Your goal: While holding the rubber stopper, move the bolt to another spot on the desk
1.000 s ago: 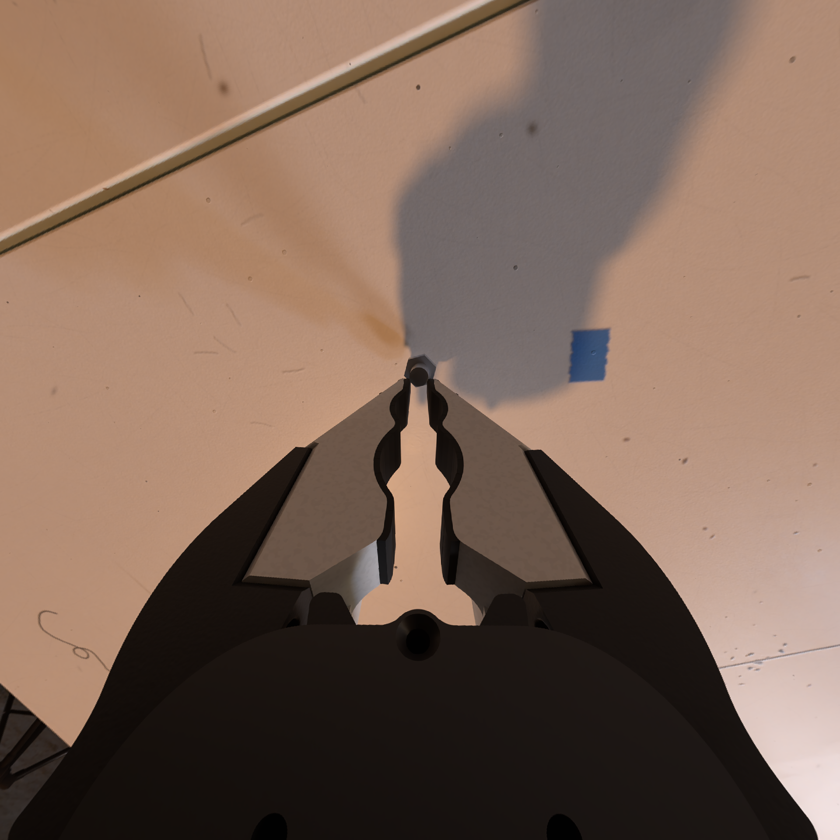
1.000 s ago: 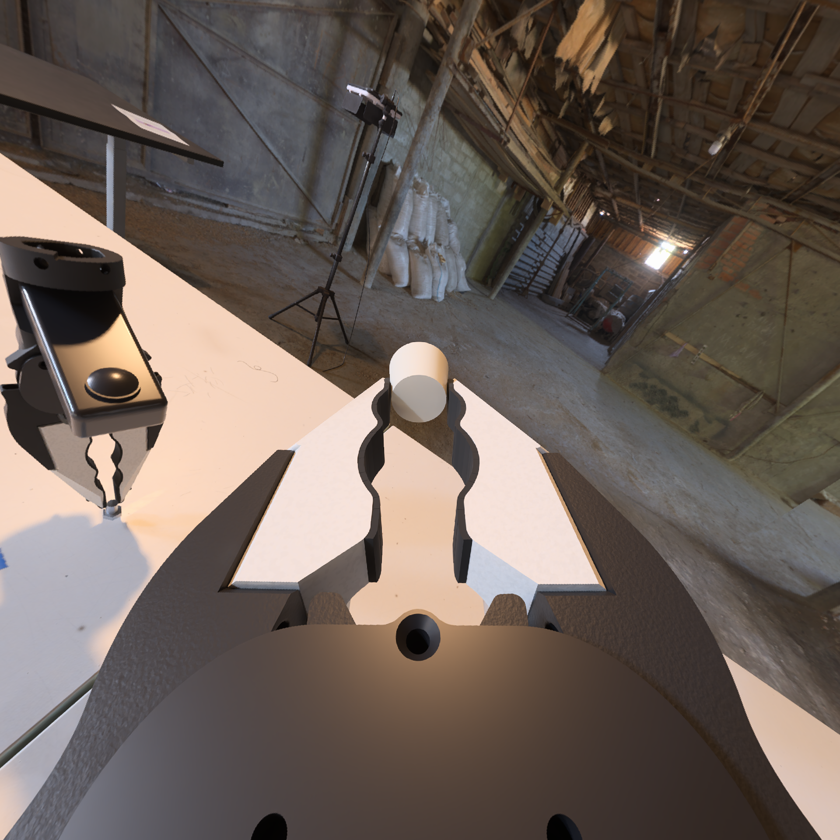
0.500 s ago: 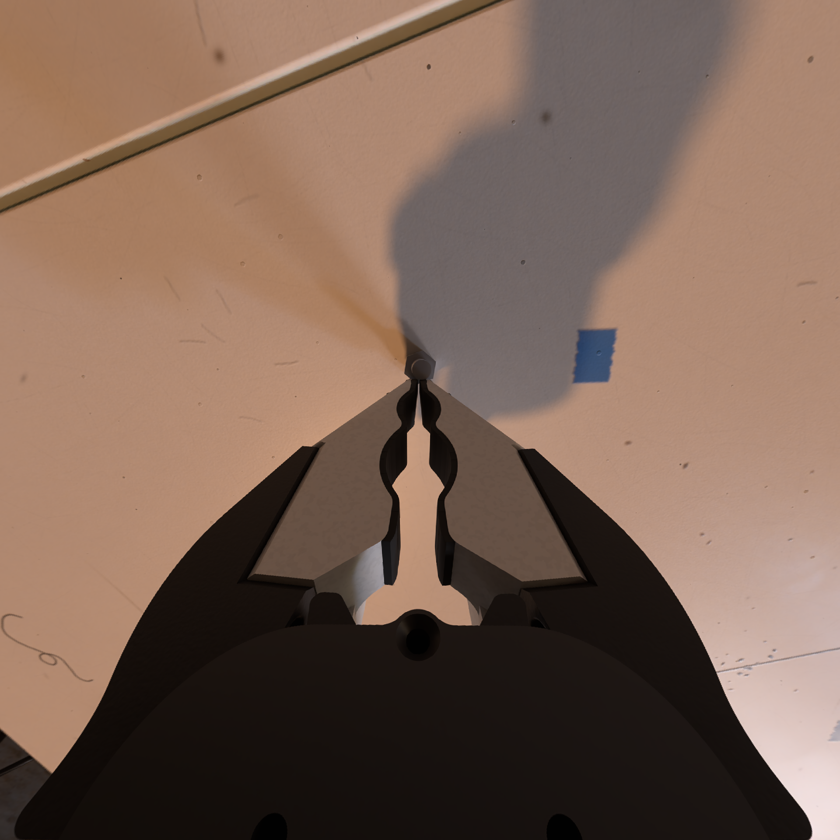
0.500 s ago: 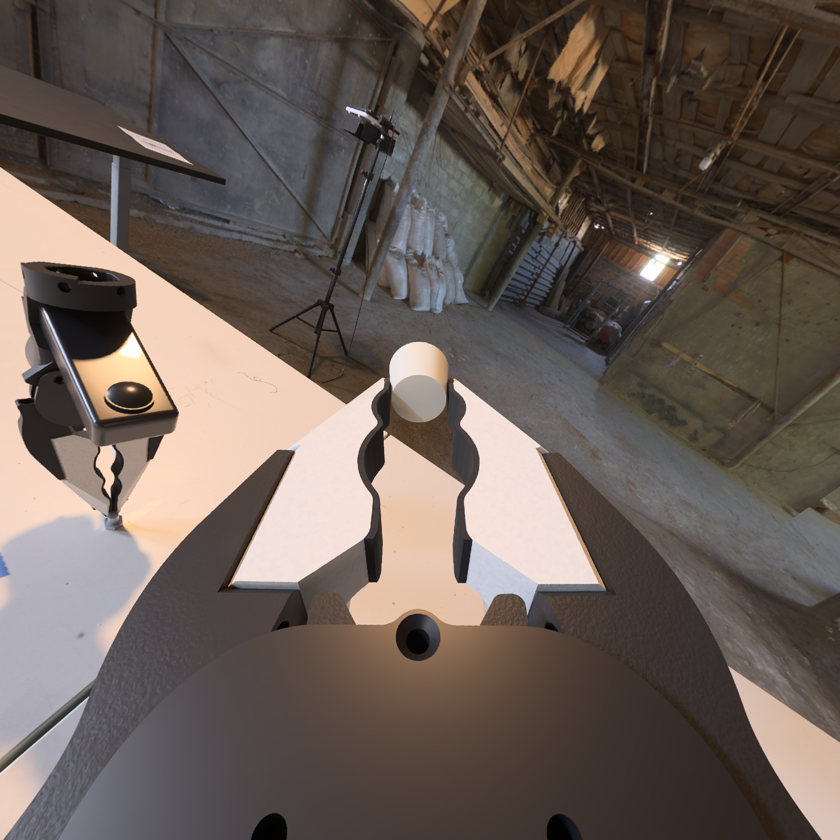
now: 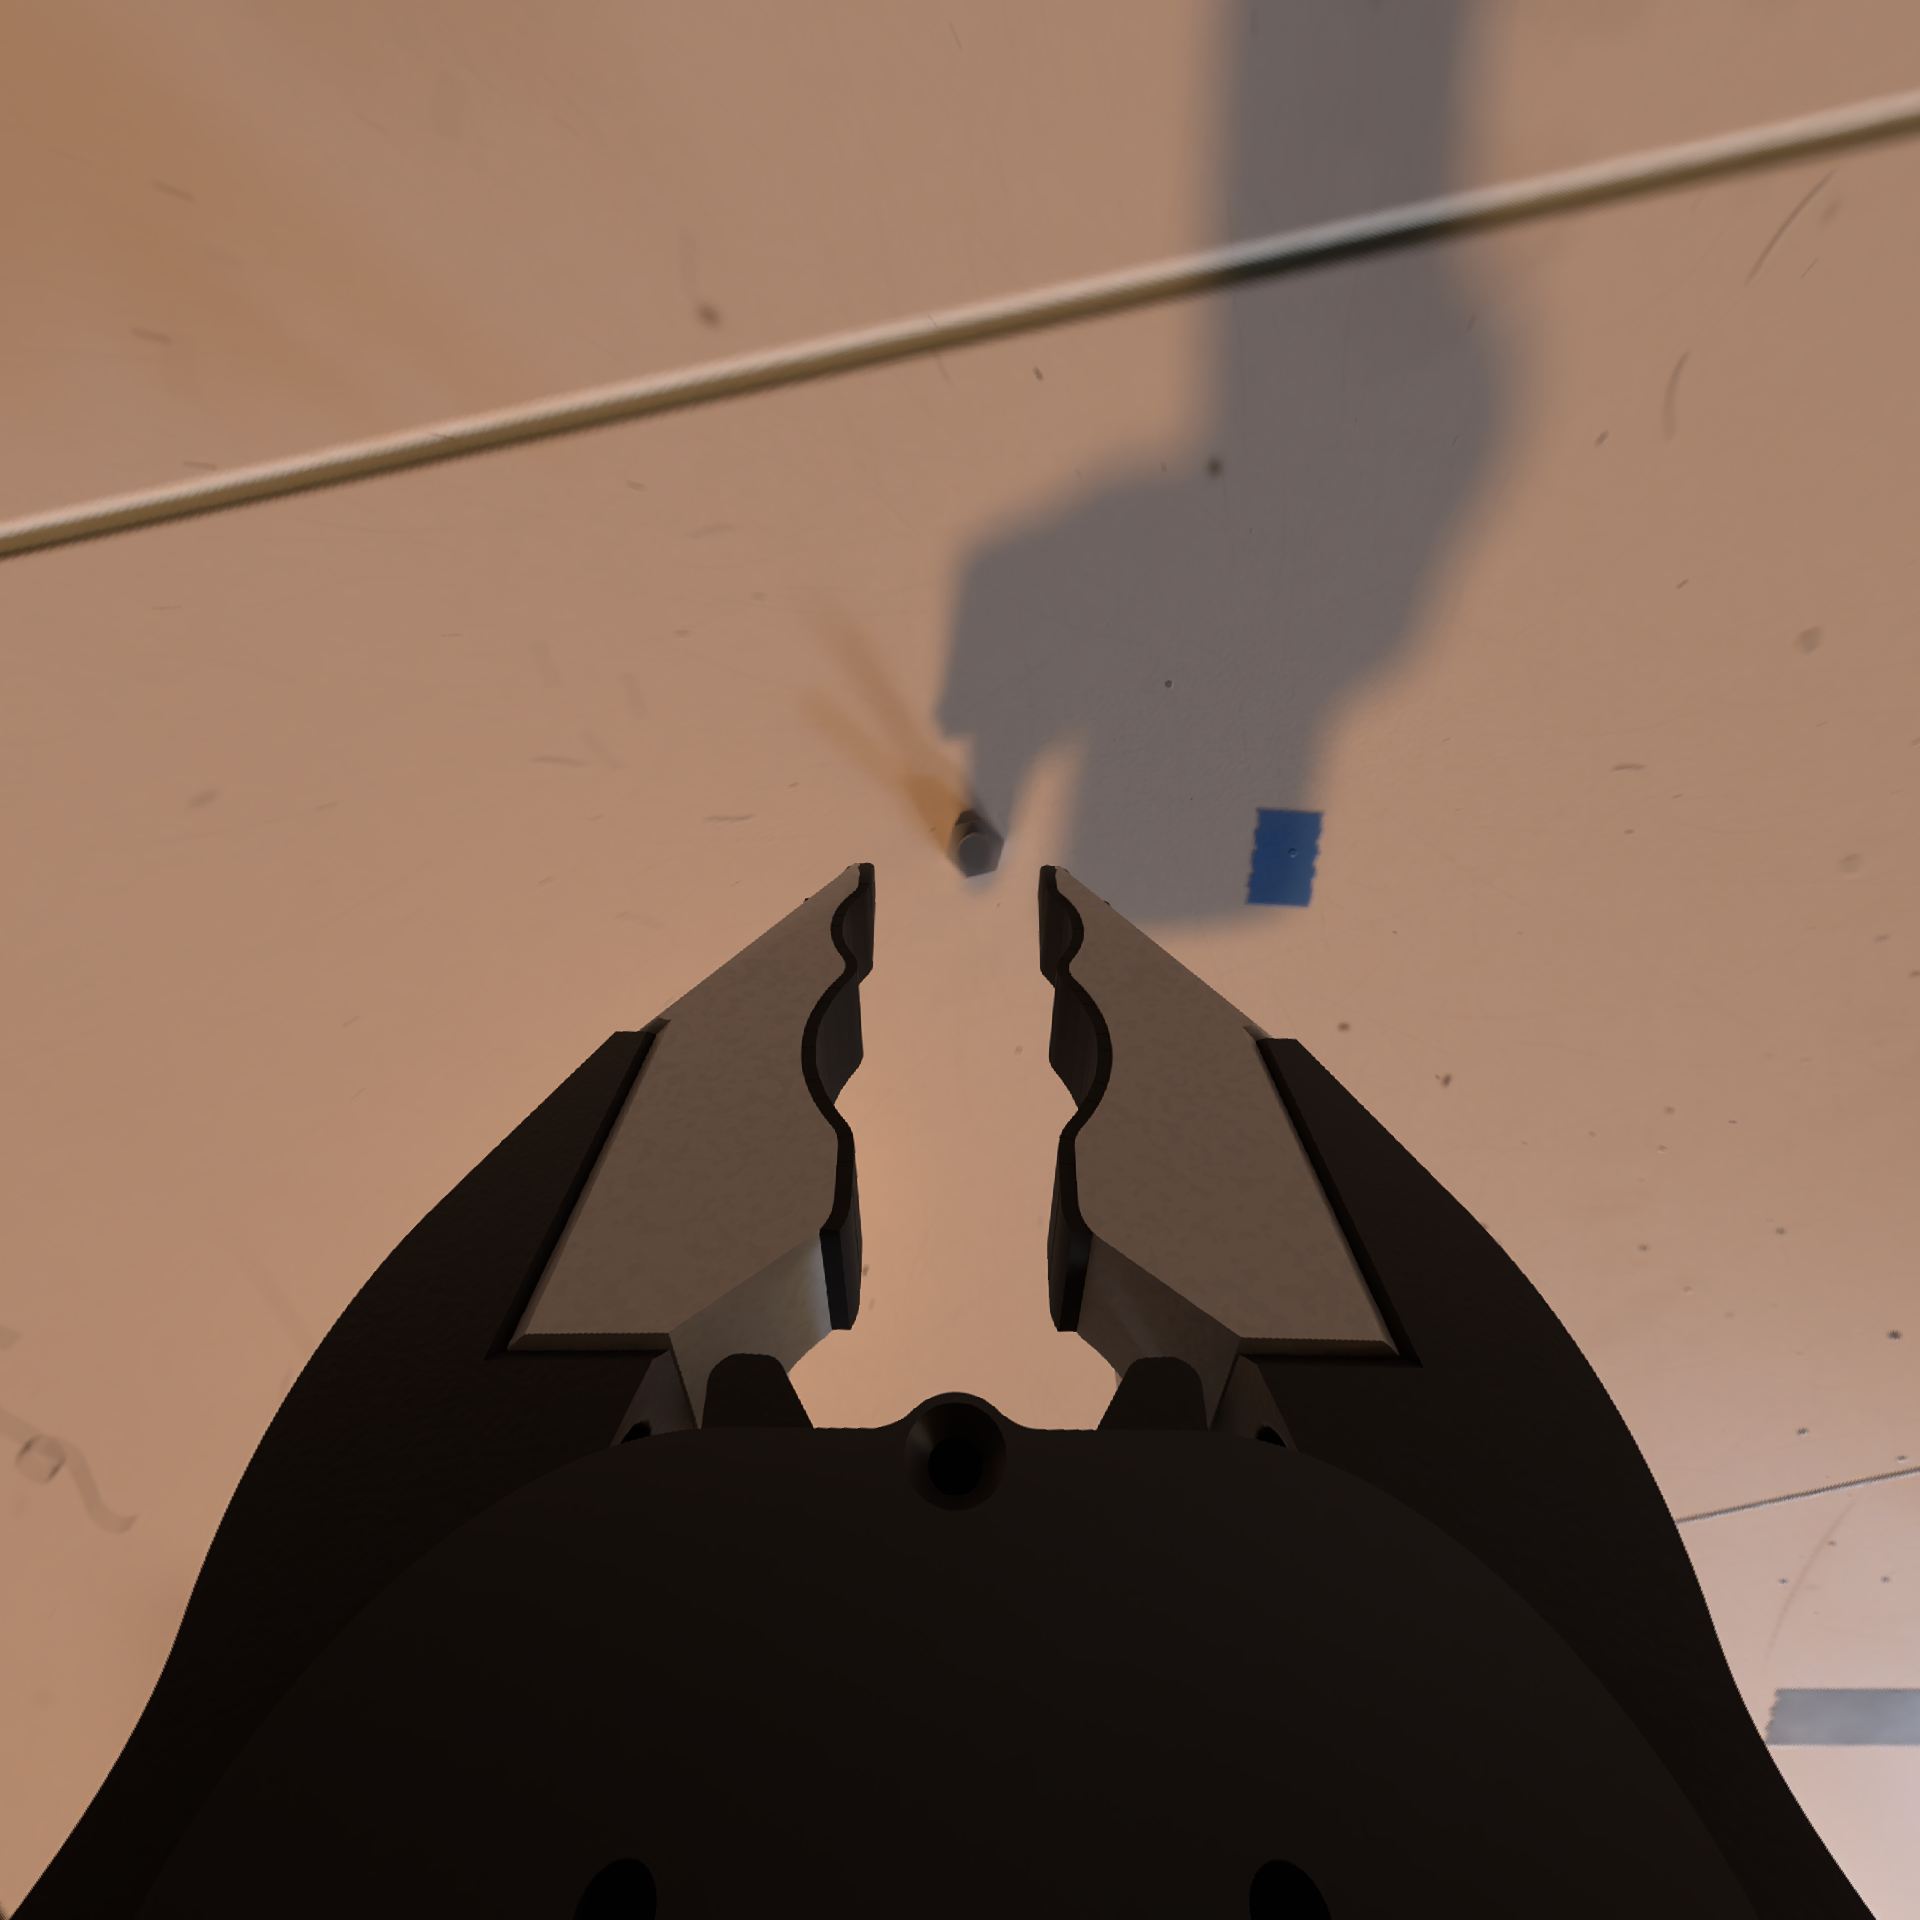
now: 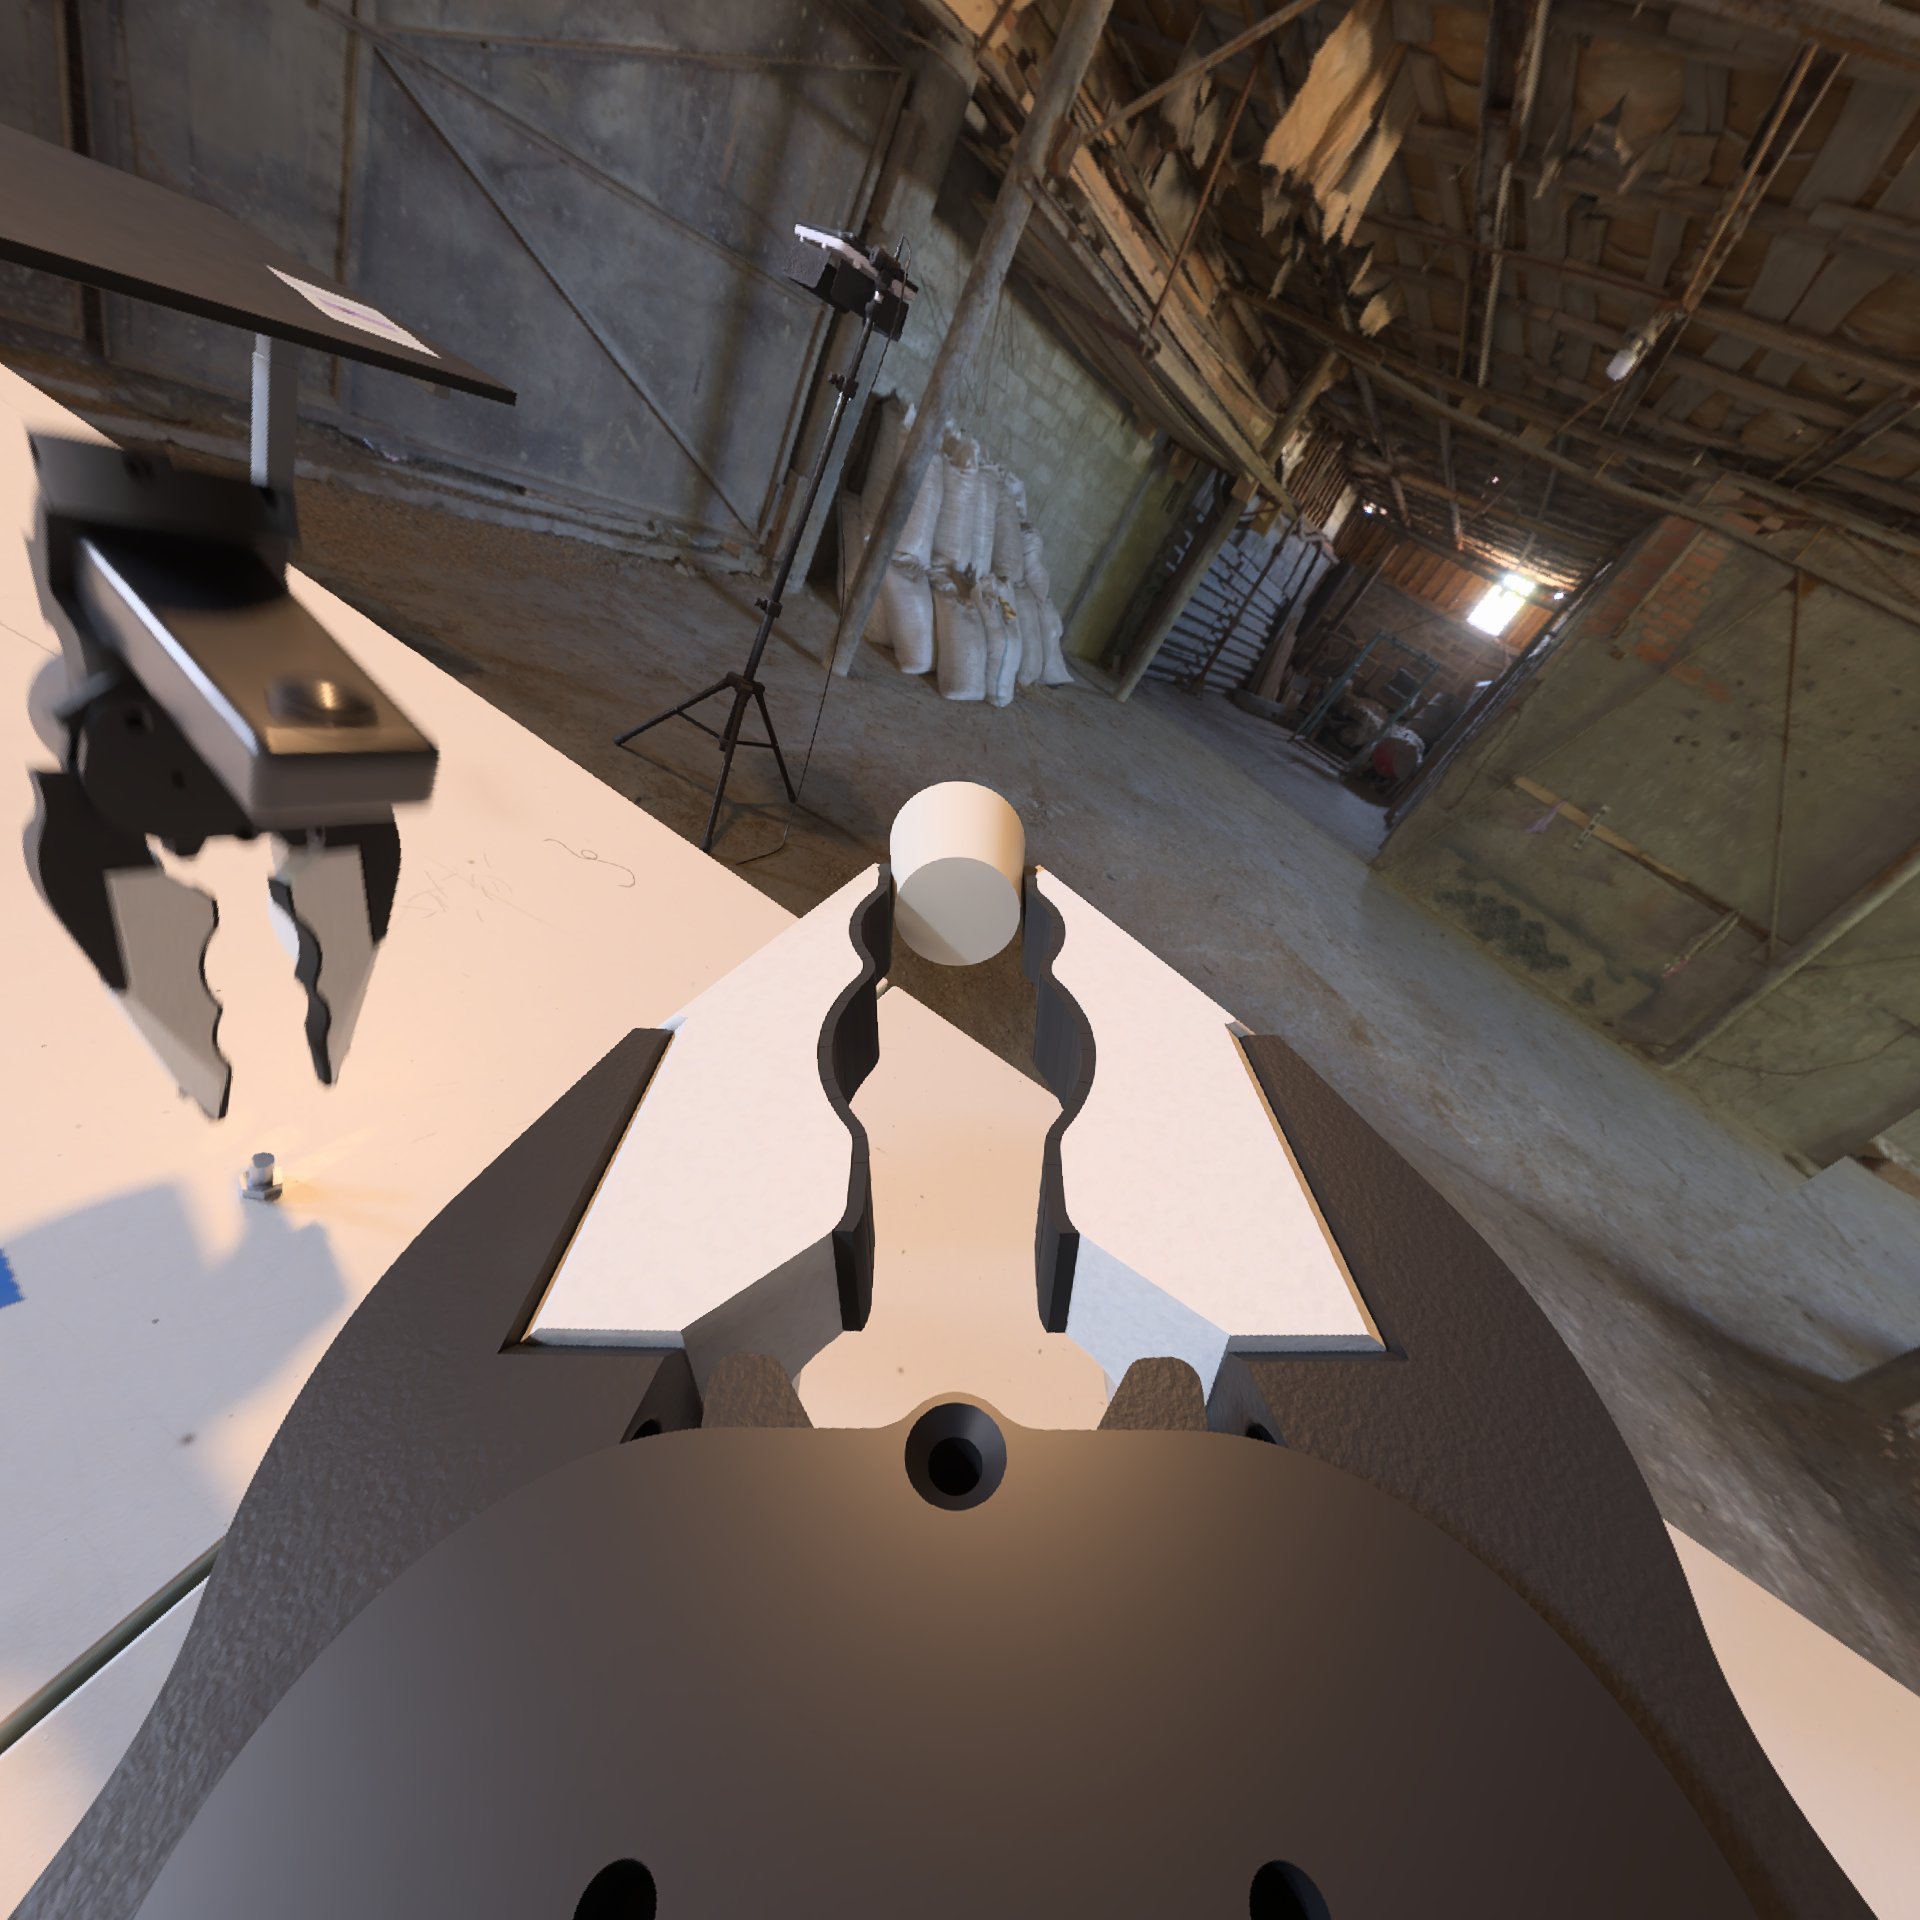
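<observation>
A small grey bolt [image 5: 975, 844] stands on the pale desk [image 5: 416, 935], just beyond the tips of my left gripper [image 5: 956, 883]. The left gripper is open and empty, raised above the desk. In the right wrist view the bolt [image 6: 262, 1176] stands on its head below the left gripper [image 6: 272, 1075], apart from it. My right gripper [image 6: 956, 904] is shut on a white rubber stopper [image 6: 956, 878] and holds it in the air past the desk edge.
A blue tape patch [image 5: 1285, 856] lies on the desk right of the bolt. A seam [image 5: 935, 332] runs across the desk beyond it. A grey tape strip [image 5: 1844, 1743] lies at the lower right. A tripod [image 6: 769, 623] and a dark table [image 6: 208, 281] stand off the desk.
My left gripper has opened, let go of the bolt and lifted away from it. The bolt stays on the desk. The right gripper still holds the stopper.
</observation>
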Tool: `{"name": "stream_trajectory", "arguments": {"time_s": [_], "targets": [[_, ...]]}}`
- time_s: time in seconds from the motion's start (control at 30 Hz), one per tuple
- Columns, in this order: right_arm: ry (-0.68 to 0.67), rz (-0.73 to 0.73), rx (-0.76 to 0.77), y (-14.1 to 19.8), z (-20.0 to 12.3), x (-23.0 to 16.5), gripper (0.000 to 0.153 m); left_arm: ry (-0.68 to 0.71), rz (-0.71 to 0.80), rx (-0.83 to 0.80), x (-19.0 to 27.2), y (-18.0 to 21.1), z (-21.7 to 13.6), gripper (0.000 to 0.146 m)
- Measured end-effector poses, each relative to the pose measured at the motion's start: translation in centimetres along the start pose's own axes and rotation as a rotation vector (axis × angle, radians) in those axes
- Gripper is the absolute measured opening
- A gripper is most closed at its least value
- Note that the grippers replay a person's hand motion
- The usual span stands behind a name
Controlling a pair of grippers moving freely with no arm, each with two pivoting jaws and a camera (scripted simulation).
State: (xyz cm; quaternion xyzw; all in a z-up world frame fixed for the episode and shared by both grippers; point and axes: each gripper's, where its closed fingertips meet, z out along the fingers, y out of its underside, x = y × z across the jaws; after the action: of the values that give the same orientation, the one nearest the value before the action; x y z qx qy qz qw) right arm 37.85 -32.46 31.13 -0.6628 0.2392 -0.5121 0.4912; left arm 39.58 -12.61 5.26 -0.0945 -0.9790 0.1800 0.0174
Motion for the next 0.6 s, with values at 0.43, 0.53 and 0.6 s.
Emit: {"name": "stream_trajectory", "arguments": {"time_s": [0.43,0.53,0.6], "targets": [[0.012,-0.037,-0.038,0.0,0.5,-0.8,0.024,-0.354,-0.193,-0.075,-4.9,18.3,-19.8,0.025],[-0.004,-0.053,-0.055,0.1,1.4,-1.7,0.024,-0.259,-0.237,-0.130,-4.9,23.1,-17.3,0.017],[-0.005,-0.081,-0.083,0.4,2.0,-2.4,0.024,-0.220,-0.237,-0.179,-5.2,25.2,-14.9,0.012]]}}
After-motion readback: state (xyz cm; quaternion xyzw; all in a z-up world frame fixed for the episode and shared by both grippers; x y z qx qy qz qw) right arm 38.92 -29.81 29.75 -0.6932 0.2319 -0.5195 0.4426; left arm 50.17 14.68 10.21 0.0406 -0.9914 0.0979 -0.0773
